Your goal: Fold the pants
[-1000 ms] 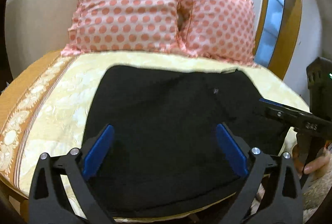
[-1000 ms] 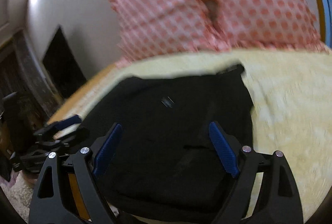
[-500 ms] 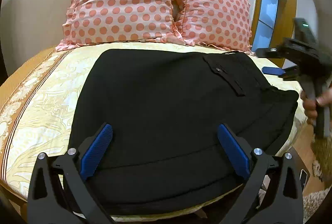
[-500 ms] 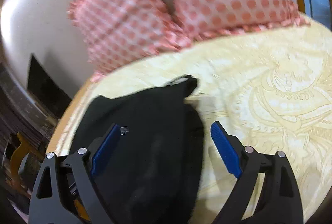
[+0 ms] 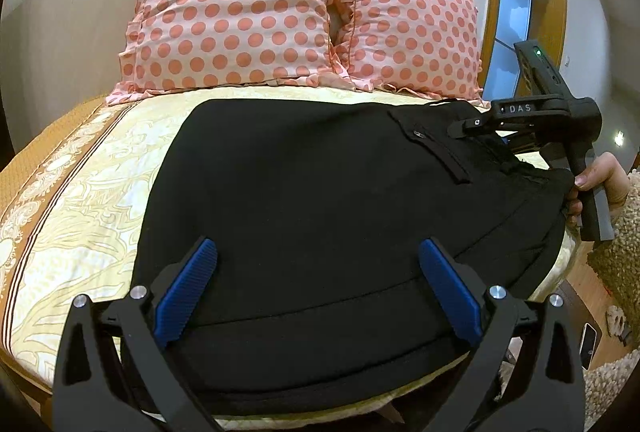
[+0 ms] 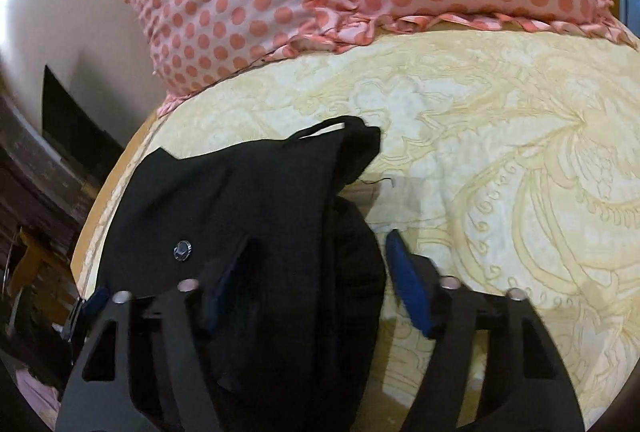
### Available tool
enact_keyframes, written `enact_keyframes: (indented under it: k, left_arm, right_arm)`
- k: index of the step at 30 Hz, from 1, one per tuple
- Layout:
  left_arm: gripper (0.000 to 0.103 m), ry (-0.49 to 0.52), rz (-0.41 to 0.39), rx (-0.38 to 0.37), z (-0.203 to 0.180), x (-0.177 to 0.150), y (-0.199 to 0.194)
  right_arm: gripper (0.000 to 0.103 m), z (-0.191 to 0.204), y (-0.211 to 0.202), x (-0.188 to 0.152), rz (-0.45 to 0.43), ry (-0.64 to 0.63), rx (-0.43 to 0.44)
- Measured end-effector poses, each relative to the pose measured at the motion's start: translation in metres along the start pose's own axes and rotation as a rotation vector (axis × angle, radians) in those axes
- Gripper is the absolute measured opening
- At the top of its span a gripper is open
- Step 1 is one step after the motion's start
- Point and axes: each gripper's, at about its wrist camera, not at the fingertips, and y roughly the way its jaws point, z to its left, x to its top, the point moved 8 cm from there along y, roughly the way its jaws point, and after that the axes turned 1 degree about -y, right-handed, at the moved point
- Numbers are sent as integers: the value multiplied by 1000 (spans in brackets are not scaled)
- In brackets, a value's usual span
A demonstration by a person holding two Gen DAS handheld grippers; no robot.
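Black pants (image 5: pixel 320 199) lie flat on the yellow patterned bedspread (image 5: pixel 80 191), just in front of two polka-dot pillows (image 5: pixel 240 11). The left gripper (image 5: pixel 316 292) hangs wide open over the near hem, gripping nothing. The right gripper (image 6: pixel 316 272) is closing around the bunched waistband edge; its left pad is blurred against the dark cloth, so contact is hard to make out.

Black pants, spotty pillows, yellow bed

The pants (image 5: pixel 320 191) are plain black with a small silvery button (image 6: pixel 182 250). Both pillows (image 5: pixel 236 15) at 12 o'clock are pale pink with coral polka dots and frilly edges. The bedspread (image 6: pixel 500 159) is cream-yellow with swirly ornament, brown-orange border at 9 o'clock. Both grippers are black with blue pads (image 5: pixel 186 296).
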Motion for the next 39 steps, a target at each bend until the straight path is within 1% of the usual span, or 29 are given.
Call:
enact_keyframes:
  k: [1,4,5,6,7,8,9,10,11,13,15,19,20,22,23,24,25,26,29,30,32,34,39]
  left_arm:
    - [101,-1,0,0,0,0,0]
    - [101,-1,8,-2,-1,0,0]
    - [101,-10,21,-11,0,2,0]
    - [101,-34,35,-34,3,7,-2]
    - [100,-62,34,-56,6,13,-4]
    - [100,-111,21,-85,14,24,-8]
    - [100,-150,10,-98,22,34,-11]
    - [100,-193,0,-108,35,47,-13]
    - [100,-217,-1,-109,44,54,-12]
    - [100,-272,28,-104,67,70,-2]
    - [96,-315,93,-86,87,78,17]
    - [84,-349,242,-106,103,74,53]
    - [79,-356,263,-114,103,72,58]
    - [74,-375,317,-142,102,66,71]
    - [72,-369,311,-134,101,66,72]
    - [67,-353,315,-132,99,67,73]
    - [55,-347,327,-134,97,65,75]
    - [48,-338,328,-116,97,66,75]
    - [33,-297,336,-80,95,65,76]
    - [30,-295,335,-74,96,66,75]
    - [16,-314,325,-87,99,67,74]
    - [10,-322,314,-105,99,71,70]
    - [8,-267,304,-80,90,85,69]
  right_arm:
    - [60,3,-1,-1,-10,-27,-1]
    - [44,11,-5,-2,-30,-79,23]
    - [39,13,-8,-2,-35,-97,28]
    - [38,13,-8,-2,-35,-103,30]
    - [38,12,-7,-2,-30,-101,33]
    - [38,10,-6,-2,-23,-93,35]
    - [39,9,-4,-1,-17,-81,38]
    - [41,7,-2,0,-13,-75,39]
    - [45,6,-1,1,-9,-66,38]
    - [48,3,4,2,0,-46,45]
    - [51,1,7,3,7,-32,56]
    - [51,2,9,5,7,-29,69]
    - [51,2,9,5,6,-31,70]
    - [51,3,10,6,6,-37,76]
    - [47,5,9,6,5,-44,82]
    - [45,8,7,6,-2,-61,86]
    - [40,9,6,6,-6,-74,85]
    - [36,11,4,6,-11,-84,87]
    - [32,11,4,7,-14,-84,99]
    - [31,11,3,7,-17,-79,106]
    - [26,12,0,8,-30,-67,123]
    - [24,14,-3,11,-45,-68,131]
    - [21,21,-13,27,-72,-74,154]
